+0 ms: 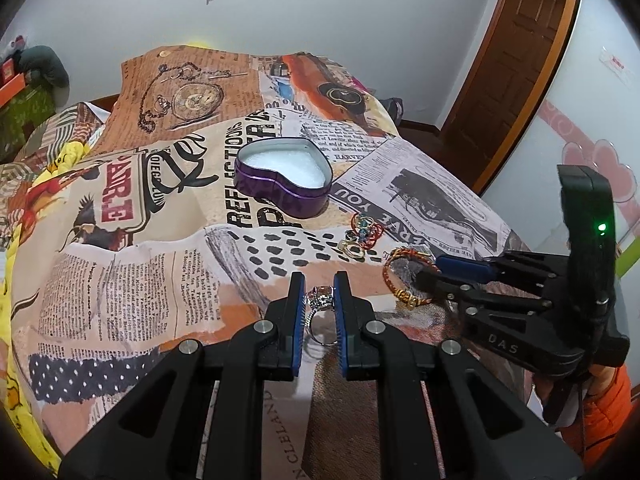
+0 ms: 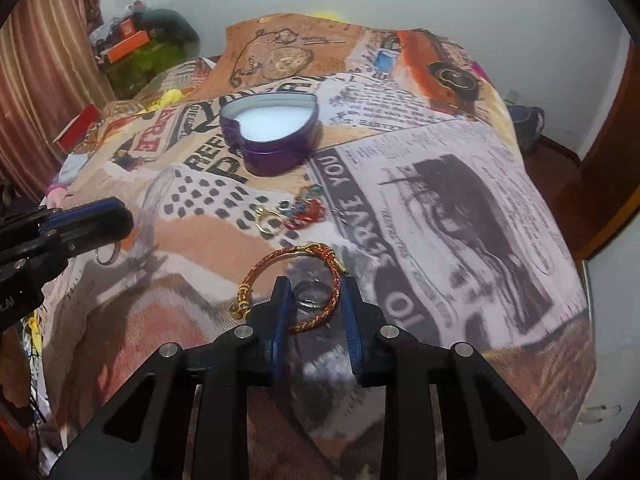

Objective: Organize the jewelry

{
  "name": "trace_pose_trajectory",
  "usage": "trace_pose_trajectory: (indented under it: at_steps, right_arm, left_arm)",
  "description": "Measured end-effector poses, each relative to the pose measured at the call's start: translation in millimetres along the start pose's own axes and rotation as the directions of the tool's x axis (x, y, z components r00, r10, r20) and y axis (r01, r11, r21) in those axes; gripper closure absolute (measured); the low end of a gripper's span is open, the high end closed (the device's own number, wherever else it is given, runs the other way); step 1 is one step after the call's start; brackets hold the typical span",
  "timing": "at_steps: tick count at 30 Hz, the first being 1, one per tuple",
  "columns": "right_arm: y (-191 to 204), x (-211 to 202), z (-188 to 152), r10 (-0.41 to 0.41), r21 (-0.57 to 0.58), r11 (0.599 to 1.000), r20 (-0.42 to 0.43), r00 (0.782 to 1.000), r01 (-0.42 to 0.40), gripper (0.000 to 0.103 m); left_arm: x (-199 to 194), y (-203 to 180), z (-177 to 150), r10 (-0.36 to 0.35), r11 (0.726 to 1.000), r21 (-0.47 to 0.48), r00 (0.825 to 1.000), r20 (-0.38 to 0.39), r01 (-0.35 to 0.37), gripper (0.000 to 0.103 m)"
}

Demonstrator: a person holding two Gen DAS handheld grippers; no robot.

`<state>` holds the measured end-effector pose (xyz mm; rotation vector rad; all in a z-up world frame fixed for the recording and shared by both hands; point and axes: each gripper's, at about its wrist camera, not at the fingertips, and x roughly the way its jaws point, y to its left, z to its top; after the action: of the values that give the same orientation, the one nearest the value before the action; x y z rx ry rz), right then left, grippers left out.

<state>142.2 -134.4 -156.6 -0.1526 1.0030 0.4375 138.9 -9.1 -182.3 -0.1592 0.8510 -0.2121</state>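
Gemstone ring point(image 1: 320, 300) pinched by left gripper point(image 1: 317, 280), right gripper point(image 2: 316, 286) parted around bracelet point(image 2: 288, 284)

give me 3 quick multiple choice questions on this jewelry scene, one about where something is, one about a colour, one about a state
1. Where is the braided bracelet?
A. inside the heart tin
B. on the printed cloth, just ahead of the right gripper
C. hanging from the left gripper

2. What colour is the outside of the heart-shaped tin?
A. purple
B. green
C. gold

3. What is the state of the left gripper?
A. wide open with nothing near it
B. gripping the tin's rim
C. fingers close on either side of a gemstone ring

Answers:
1 B: the right wrist view shows it lying on the cloth, its loop in front of the right gripper and partly between the fingers.
2 A: its wall is purple in both views, with a white lining inside.
3 C: the gemstone ring sits between the blue pads in the left wrist view.
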Motion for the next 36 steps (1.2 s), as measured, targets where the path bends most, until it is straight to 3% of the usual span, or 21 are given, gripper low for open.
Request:
trace_pose_trajectory:
  at_steps: [11,23,26,27,29,31,36]
  right_arm:
    - [15.5,-16.9,3.7,0.079,-0.038,0.996,0.048,0.996,-0.078,0.079]
    - [24.6,27.0,12.1,0.096,-0.13,0.986,-0.043,0.994,-0.101,0.08]
    - [24.2,27.1,9.7,0.118,-0.13,0.984,-0.043,0.992,-0.122,0.093]
    - [25.2,26.8,8.7,0.112,-0.132,0.984,-0.038,0.993,-0.116,0.093]
    - [26.8,25.0,6.9,0.102,-0.136,0.985,-0.022,0.995,-0.104,0.093]
    - [25.7,23.2,6.2,0.103,-0.124,0.987,-0.01,0.995,-0.104,0.093]
    - [15.1,12.7,9.2,0.122,-0.078,0.99,0.028,0.992,-0.119,0.093]
  left_arm:
    - [2.2,-2.4,0.8,0.008,1.0,0.009,1.0,-0.001,-0.008,0.09]
    - [10.2,6.7,1.1,0.022,1.0,0.002,1.0,-0.02,-0.021,0.09]
    - [14.4,11.4,1.3,0.035,0.999,-0.008,0.999,-0.034,-0.036,0.09]
    - [16.1,13.1,1.4,0.035,0.999,-0.014,0.999,-0.04,-0.036,0.09]
    - [20.6,18.2,2.4,0.031,0.999,-0.036,0.998,-0.061,-0.034,0.084]
    - [24.2,22.7,3.3,0.021,0.998,-0.056,0.997,-0.073,-0.025,0.071]
    - [35.4,20.9,8.4,0.044,0.998,-0.036,0.996,-0.084,-0.047,0.071]
